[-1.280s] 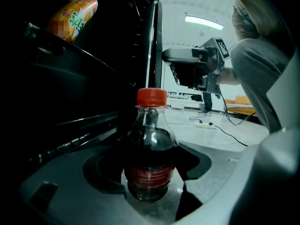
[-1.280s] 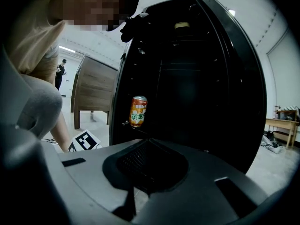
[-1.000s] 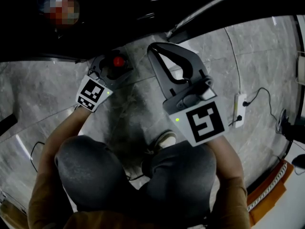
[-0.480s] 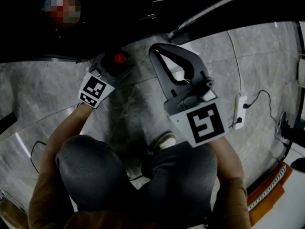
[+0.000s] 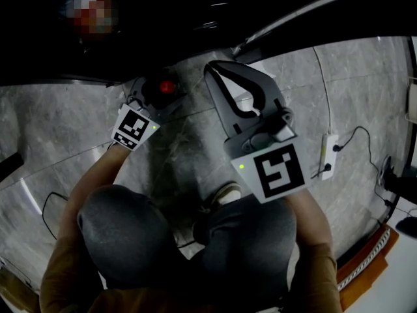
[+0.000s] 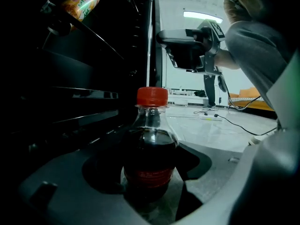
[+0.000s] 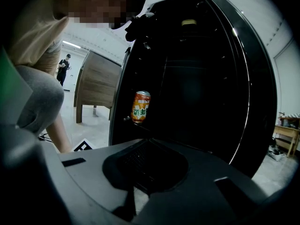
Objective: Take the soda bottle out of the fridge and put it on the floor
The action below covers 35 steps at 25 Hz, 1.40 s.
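Observation:
The soda bottle [image 6: 150, 158] is dark cola with a red cap [image 5: 167, 87] and a red label. It stands upright between the jaws of my left gripper [image 6: 150, 184], which is shut on its body. In the head view the left gripper [image 5: 156, 95] holds it low over the grey marble floor [image 5: 176, 155], just in front of the open black fridge [image 7: 187, 78]. I cannot tell whether the bottle's base touches the floor. My right gripper [image 5: 228, 67] hovers to the right of the bottle, shut and holding nothing; the right gripper [image 7: 145, 172] faces the fridge's dark inside.
An orange drink can [image 7: 140, 106] sits on a fridge door shelf and shows again as the can [image 6: 80, 3]. A white power strip [image 5: 328, 150] with cables lies on the floor at right. My knees and a shoe [image 5: 225, 191] are close below. A wooden table [image 7: 96, 86] stands beyond.
The left gripper with the bottle has shifted slightly to the right and a little lower. The right gripper has barely moved.

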Motion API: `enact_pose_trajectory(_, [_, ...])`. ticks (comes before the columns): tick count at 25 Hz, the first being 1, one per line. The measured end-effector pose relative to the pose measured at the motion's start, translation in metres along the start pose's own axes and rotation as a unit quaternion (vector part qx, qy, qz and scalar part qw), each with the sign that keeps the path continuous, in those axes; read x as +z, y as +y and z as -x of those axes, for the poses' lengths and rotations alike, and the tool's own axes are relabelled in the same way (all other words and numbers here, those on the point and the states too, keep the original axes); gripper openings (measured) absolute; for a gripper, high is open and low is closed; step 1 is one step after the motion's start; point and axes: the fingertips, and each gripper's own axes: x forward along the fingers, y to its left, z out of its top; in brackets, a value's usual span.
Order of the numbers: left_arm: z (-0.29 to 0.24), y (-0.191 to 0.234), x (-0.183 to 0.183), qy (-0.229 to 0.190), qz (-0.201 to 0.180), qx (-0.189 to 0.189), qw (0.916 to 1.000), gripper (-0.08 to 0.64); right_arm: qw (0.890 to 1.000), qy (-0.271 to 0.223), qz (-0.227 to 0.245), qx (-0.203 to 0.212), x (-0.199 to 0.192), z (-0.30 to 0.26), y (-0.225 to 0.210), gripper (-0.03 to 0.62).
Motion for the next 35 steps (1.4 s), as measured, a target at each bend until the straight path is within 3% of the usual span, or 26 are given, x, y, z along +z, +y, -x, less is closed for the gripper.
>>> enact_pose_trajectory(5, [-0.001, -0.002, -0.001, 0.002, -0.006, -0.007, 1.0, 0.308, 1.0, -0.006, -0.004, -0.007, 0.004, 0.001, 0.0, 0.002])
enact_pose_trajectory(10, [-0.007, -0.003, -0.016, 0.042, -0.028, -0.007, 0.9987, 0.308, 1.0, -0.005, -0.005, -0.013, 0.007, 0.003, 0.0, 0.002])
enact_pose_trajectory(16, [-0.003, -0.002, 0.0, 0.009, -0.014, -0.001, 0.9999, 0.308, 1.0, -0.003, 0.005, -0.015, 0.008, 0.001, -0.001, 0.002])
enact_pose_trajectory(35, [0.029, 0.002, 0.062, -0.021, -0.013, -0.009, 0.9997, 0.308, 0.999, -0.018, -0.013, -0.025, 0.009, -0.009, -0.007, 0.002])
